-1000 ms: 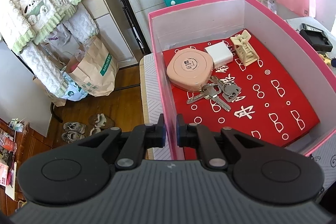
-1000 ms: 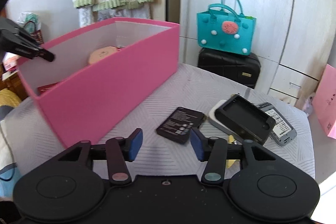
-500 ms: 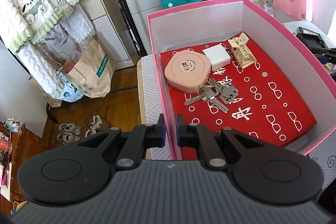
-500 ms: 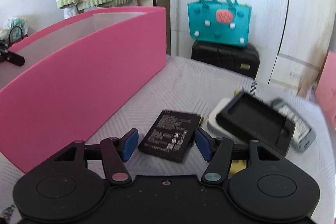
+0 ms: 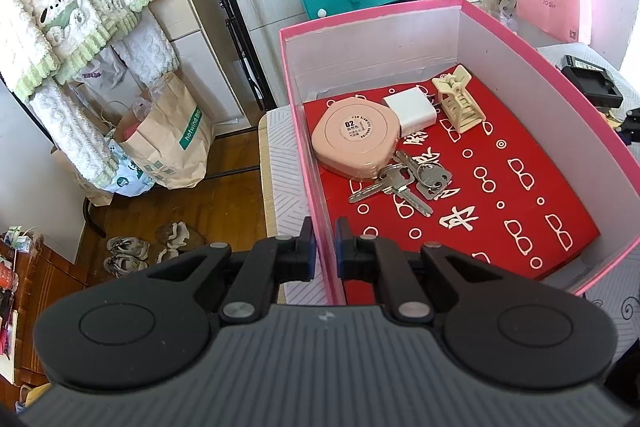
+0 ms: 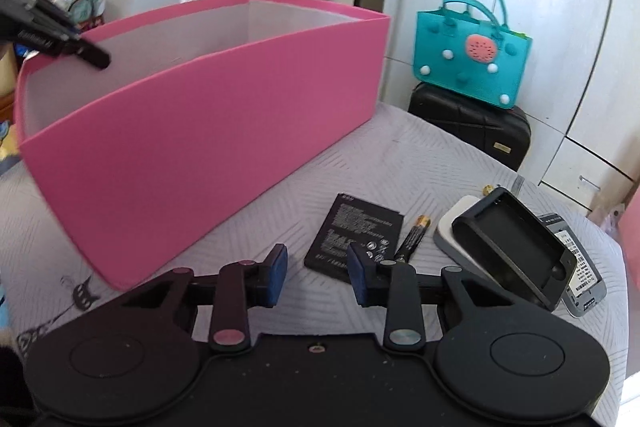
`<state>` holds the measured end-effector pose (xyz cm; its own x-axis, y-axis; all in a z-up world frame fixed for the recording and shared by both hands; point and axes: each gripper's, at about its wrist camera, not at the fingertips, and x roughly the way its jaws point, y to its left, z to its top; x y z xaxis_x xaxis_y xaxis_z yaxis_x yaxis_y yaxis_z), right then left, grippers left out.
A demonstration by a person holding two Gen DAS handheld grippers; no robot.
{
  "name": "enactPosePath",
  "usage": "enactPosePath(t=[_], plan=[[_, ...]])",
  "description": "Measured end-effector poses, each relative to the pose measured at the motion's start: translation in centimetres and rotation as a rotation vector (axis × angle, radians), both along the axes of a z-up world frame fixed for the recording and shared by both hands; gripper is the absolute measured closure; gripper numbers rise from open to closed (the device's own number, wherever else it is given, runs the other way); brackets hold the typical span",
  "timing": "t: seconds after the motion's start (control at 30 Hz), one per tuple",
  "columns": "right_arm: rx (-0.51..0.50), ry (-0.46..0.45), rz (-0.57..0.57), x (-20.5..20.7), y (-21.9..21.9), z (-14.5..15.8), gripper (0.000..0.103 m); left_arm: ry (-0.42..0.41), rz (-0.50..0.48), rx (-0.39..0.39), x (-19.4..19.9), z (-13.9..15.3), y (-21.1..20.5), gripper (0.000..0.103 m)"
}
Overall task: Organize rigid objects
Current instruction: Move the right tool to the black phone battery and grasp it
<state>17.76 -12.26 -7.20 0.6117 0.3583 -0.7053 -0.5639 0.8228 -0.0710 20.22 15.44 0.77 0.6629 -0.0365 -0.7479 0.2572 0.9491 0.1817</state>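
Nearest the right wrist camera, the right claw [image 6: 317,277] is seen with its jaws closing and nothing between them; the flat black battery [image 6: 354,237] lies on the tabletop [image 6: 400,155] just ahead, off toward the right-hand pad. If the jaws are brought together before the battery is straddled, only air would be caught, or the battery's near corner would be nudged and the thin slab skidded along the cloth toward the AA cell [image 6: 412,239] beside it. A flat thing lying flush is judged hard to lift by its edges; a slip may be expected.

Further right, the black charger cradle [image 6: 516,247] is stacked on a white block, with a grey device behind it; these could be knocked by a wide sweep.

The left claw [image 5: 324,247] is clamped on the near wall of the pink box [image 5: 316,187], which is thereby steadied. Should that thin wall be pulled, the box could be tipped or dragged, and the keys [image 5: 400,181], pink round case [image 5: 354,137], white plug [image 5: 410,111] and cream clip [image 5: 458,103] inside could be shifted.
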Motion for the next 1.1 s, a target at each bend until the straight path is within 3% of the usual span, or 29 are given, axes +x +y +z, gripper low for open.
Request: enactPosePath(t=[0.33, 0.47, 0.67, 0.97, 1.1], plan=[[0.092, 0.014, -0.116, 2.5, -1.2, -0.4, 0.052, 0.002, 0.0, -0.006, 0.1, 0.0, 0.0, 0.096], [0.103, 0.062, -0.144, 3.7, -1.3, -0.9, 0.042, 0.005, 0.004, -0.015, 0.2, 0.0, 0.0, 0.096], [0.118, 0.028, -0.182, 3.7, -1.2, -1.4, 0.047, 0.004, 0.005, -0.012, 0.3, 0.0, 0.0, 0.096], [0.072, 0.075, -0.204, 3.9, -0.7, -0.9, 0.044, 0.004, 0.003, -0.009, 0.3, 0.1, 0.0, 0.096], [0.061, 0.087, -0.18, 4.3, -0.7, -0.6, 0.049, 0.013, -0.004, -0.006, 0.4, 0.2, -0.1, 0.096]])
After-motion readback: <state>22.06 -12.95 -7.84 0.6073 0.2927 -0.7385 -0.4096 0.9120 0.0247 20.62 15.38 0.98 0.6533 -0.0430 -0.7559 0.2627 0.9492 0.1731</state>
